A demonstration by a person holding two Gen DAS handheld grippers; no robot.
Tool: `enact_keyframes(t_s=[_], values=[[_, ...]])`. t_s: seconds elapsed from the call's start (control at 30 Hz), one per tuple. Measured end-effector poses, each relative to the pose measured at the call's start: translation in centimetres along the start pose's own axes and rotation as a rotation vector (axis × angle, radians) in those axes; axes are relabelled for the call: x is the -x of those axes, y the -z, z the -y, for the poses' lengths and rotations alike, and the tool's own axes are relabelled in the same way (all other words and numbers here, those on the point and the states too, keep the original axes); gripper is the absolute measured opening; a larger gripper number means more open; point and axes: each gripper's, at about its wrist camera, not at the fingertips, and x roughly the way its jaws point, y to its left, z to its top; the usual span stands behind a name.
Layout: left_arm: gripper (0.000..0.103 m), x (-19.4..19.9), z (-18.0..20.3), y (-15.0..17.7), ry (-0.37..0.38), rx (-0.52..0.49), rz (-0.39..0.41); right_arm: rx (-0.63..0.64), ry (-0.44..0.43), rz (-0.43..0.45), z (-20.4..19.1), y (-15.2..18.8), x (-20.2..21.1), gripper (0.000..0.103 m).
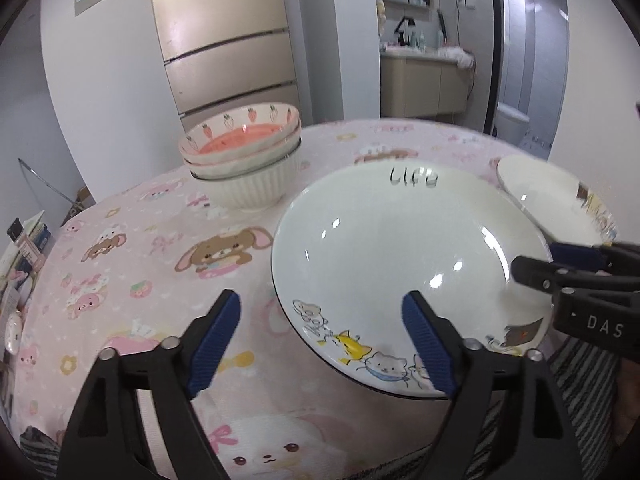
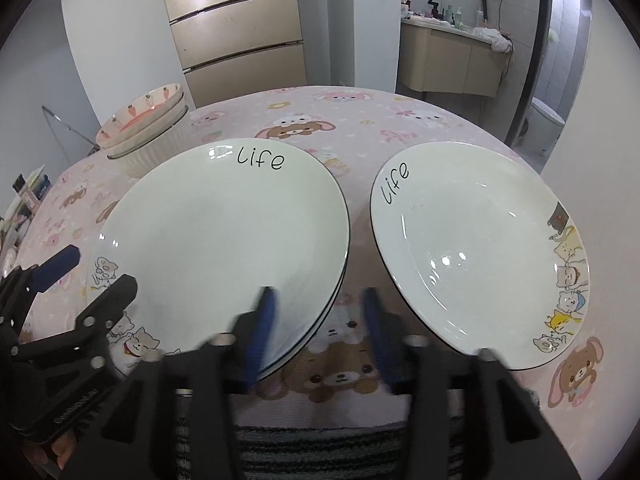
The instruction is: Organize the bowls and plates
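My left tool (image 1: 322, 344) is standing spread at the six o'clock rim of the stacked plates (image 2: 224, 232), pinching nothing. My right tool (image 2: 318, 336) is sitting half spread over the gap between that stack and the single plate (image 2: 472, 240) at three o'clock, also empty. The bowls (image 1: 244, 160) are waiting stacked at eleven o'clock on the worktop (image 1: 140, 256). I am judging the glazed rims slippery: a shallow pinch could let a plate tip and strike the stack.
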Motion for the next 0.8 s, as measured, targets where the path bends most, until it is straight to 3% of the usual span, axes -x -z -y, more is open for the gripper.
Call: enact_keyframes(t_s=[0.07,0.23,0.3,0.33,0.4,0.5,0.67,0.8], values=[[0.084,1.0,-0.3,-0.2,0.002,0.01,0.051,-0.027,-0.027,0.026,0.5,0.0,0.5,0.055],[0.101,4.6,-1.2,-0.5,0.0,0.057,0.251,-0.062,-0.051,0.157,1.2,0.2,2.4,0.057],[0.103,6.0,-1.9,-0.6,0.003,0.083,0.332,-0.077,-0.054,0.254,1.5,0.4,3.9,0.069],[0.103,6.5,-2.1,-0.6,0.0,0.093,0.361,-0.087,-0.059,0.297,1.7,0.5,4.5,0.081],[0.103,7.3,-2.7,-0.6,0.001,0.122,0.406,-0.104,-0.082,0.381,2.1,0.9,6.0,0.086],[0.103,7.8,-3.4,-0.6,0.019,0.155,0.434,-0.097,-0.101,0.449,2.1,1.3,7.1,0.088],[0.103,7.6,-3.7,-0.8,0.031,0.161,0.412,-0.096,-0.108,0.47,2.0,1.4,7.6,0.103],[0.103,7.8,-3.6,-0.5,0.033,0.163,0.416,-0.109,-0.108,0.475,2.2,1.4,7.8,0.103]])
